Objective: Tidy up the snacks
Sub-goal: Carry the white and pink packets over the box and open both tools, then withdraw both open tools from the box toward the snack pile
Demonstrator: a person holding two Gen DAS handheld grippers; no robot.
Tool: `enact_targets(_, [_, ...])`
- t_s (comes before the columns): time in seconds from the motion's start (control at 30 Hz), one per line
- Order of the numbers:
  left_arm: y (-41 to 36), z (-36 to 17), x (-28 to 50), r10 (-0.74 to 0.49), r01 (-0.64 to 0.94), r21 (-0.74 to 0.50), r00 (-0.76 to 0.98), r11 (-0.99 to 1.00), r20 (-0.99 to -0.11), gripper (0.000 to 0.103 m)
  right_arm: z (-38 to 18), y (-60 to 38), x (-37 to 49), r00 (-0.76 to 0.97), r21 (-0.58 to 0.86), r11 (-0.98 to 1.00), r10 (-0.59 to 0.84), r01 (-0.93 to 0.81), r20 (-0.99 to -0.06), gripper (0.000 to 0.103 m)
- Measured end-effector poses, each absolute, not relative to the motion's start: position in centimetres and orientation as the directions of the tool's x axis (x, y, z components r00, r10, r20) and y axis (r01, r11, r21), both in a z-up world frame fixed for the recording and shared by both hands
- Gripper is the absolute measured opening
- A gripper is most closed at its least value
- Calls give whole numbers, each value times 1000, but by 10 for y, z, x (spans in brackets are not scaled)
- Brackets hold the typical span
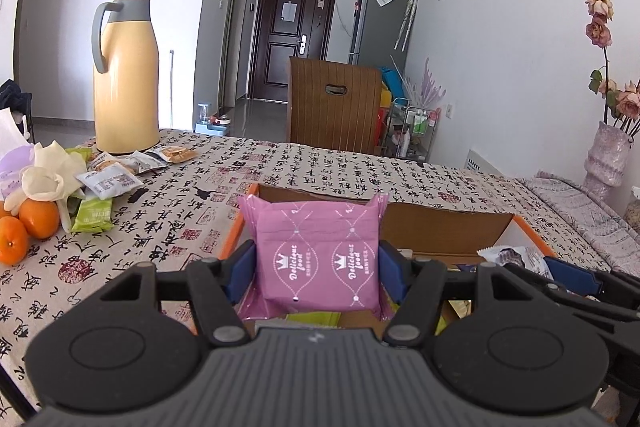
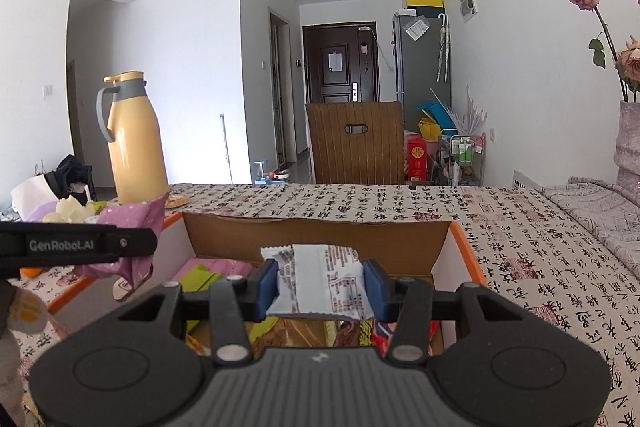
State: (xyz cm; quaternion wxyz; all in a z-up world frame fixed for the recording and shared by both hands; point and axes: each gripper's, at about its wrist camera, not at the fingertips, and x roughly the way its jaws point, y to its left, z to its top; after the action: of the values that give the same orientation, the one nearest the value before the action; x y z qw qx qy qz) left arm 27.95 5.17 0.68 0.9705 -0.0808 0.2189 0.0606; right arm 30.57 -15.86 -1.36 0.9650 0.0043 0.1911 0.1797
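I am clamping a pink pack [image 1: 318,259] in my left gripper [image 1: 316,263] and a white packet [image 2: 320,283] in my right gripper [image 2: 320,285], both half-open over the box [image 2: 312,231]; releasing early risks either landing outside.

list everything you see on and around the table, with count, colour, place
pink snack packet: 1, pink, in left gripper over box
white snack packet: 1, white, in right gripper over box
cardboard box: 1, brown with orange edges, table middle, holds snacks
yellow thermos jug: 1, yellow and grey, table's far left
loose snack packets: several, white and green, near jug
oranges: at least 2, orange, left edge
wooden chair: 1, brown, behind table
left gripper: black, blue pads
right gripper: black, blue pads
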Motion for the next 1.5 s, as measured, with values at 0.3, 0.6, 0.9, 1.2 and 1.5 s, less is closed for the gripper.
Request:
enact_targets(0.3, [54,12,269,117,-184,-144,917,972,-383,103,-15,-166,307,879,100,948,318,-302,-355,102])
enact_targets(0.6, [55,10,272,108,-182,-157,913,971,-394,103,-19,-165,311,872,104,948,317,-300,-372,103])
enact_targets(0.9, [53,24,267,125,-198,-160,917,967,-378,103,-8,-166,312,877,99,951,307,-292,-370,103])
enact_targets(1.2, [49,49,238,122,-186,-157,929,970,-351,103,18,-166,283,889,73,948,317,-311,-332,103])
enact_targets(1.5, [45,63,187,118,-176,-156,939,972,-323,103,30,-172,234,890,63,946,321,-318,-324,103])
